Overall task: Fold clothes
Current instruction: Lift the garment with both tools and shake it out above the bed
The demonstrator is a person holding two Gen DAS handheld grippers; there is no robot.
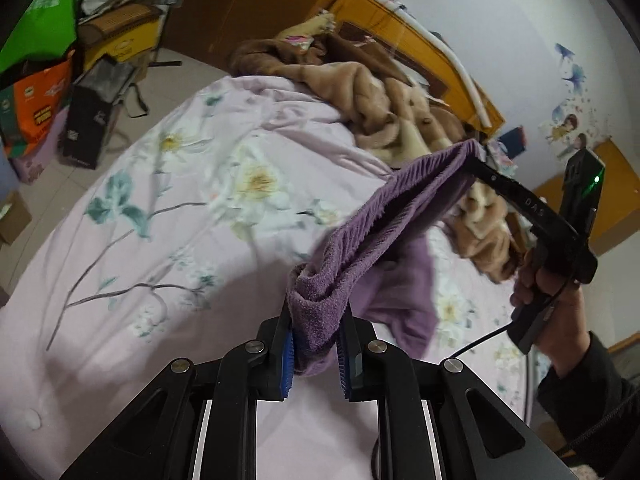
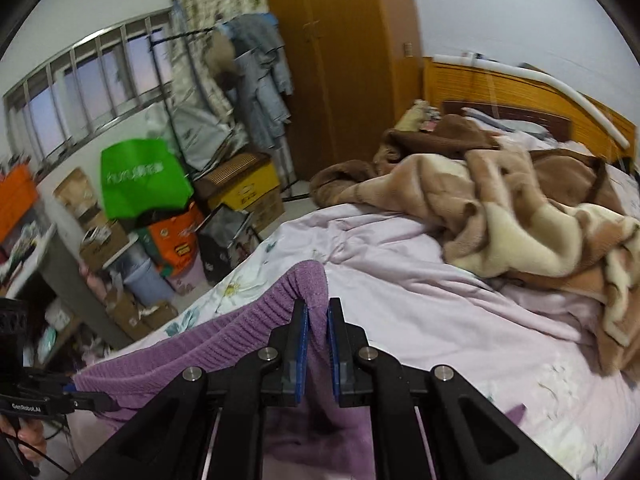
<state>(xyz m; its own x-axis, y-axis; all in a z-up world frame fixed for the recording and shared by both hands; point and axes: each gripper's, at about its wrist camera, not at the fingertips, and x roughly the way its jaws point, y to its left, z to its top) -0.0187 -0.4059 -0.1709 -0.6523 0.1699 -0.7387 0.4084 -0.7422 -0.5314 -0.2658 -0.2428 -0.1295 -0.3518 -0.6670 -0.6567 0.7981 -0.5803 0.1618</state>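
The purple garment [image 1: 384,216] hangs in the air above the bed [image 1: 168,208], stretched by its ribbed edge between the two tools, and its lower part falls down toward the floral cover. The left hand-held gripper [image 1: 316,344] pinches one bunched corner of this edge between its blue pads [image 1: 286,360], and the cloth fills the narrow gap between the jaws. The right hand-held gripper [image 2: 317,340] pinches the other corner in the same way, with the ribbed band running away from it to the left side of the right wrist view. I judge that the folding is only at its beginning: the garment is picked up and spread out by its edge, but I see no fold made yet, and it must yet be laid flat, folded over and smoothed. Much is not clear. The lower half of the garment is covered by the gripper bodies in both views, so I cannot say what kind of clothing it is, or whether its bottom touches the bed. The pictures are blurred in several places. From the person I see only a hand [image 1: 556,304] and a dark sleeve [image 1: 588,392] on the handle of the right tool. A brown blanket [image 2: 520,208] lies crumpled near the headboard [image 2: 520,92], well apart from the work.
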